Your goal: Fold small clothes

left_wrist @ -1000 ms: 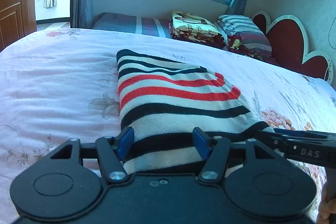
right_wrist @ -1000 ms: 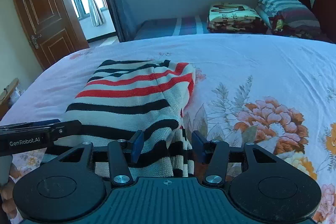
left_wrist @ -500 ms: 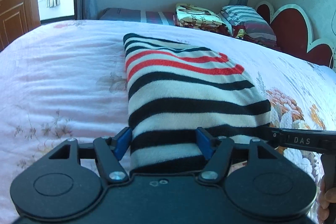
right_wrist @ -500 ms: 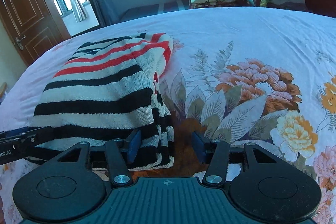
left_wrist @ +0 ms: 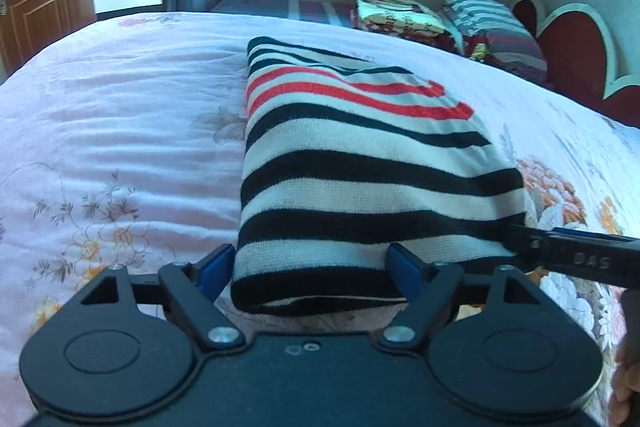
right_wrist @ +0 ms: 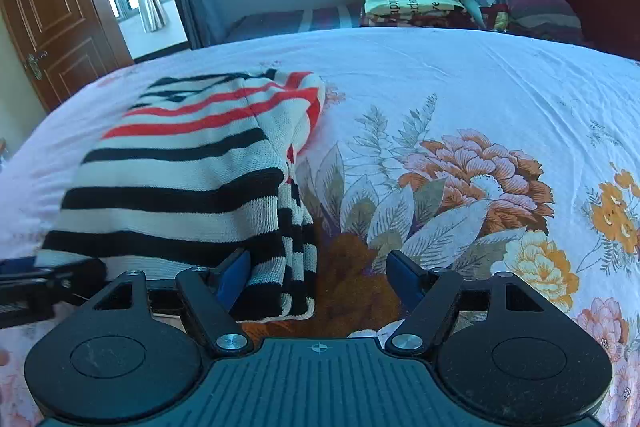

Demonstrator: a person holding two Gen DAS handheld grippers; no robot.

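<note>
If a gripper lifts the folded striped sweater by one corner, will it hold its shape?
Probably not. The striped sweater is soft knit, its layers sagging loose at the edge, so it would likely droop and unfold. Pushed across the bedsheet, it would probably bunch.

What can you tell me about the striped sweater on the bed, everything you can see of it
The striped sweater is a knit in cream with black bands and two red ones farther off. It lies folded into a thick rectangle on the pink floral bedsheet, layered edges showing on its right side. Its near edge sits between the opening jaws of the left gripper; its right corner lies inside the right gripper.
</note>
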